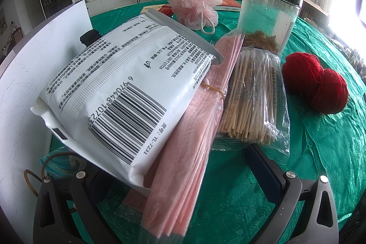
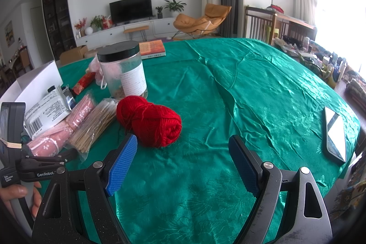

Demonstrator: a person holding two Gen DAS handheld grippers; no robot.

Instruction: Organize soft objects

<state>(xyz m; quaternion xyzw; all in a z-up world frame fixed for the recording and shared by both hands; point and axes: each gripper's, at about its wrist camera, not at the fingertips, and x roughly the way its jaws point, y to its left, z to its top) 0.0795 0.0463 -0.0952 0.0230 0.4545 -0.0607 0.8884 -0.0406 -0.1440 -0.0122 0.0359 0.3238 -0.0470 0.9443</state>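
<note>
Round table under a green satin cloth (image 2: 228, 84); clutter is bunched at the left edge against a white box (image 1: 27, 74), probably the bin for the soft stuff, judging by how the pile leans toward it.

White mask pack (image 1: 119, 93) sits on top, tilted, propped on the pink mask bundle (image 1: 189, 143), which has a rubber band round the middle. Cotton swab bag (image 1: 251, 97) lies just beside the pink bundle, touching it. Clear jar with black lid (image 2: 123, 70) stands upright behind the swabs: rigid, so likely not part of the sort. Pink bath pouf (image 1: 196, 6) is further back, partly behind the jar in the right view.

Red yarn (image 2: 148, 122), two joined balls, lies alone on the cloth, apart from the pile, closest to the right gripper (image 2: 183, 152). Its jaws are spread wide, empty, aimed past the yarn.

Left gripper (image 1: 164, 166) is low at the pile; jaws apart around the near ends of both packs, not clamped as far as I can tell.

Phone (image 2: 336, 136) is far right, well apart.
</note>
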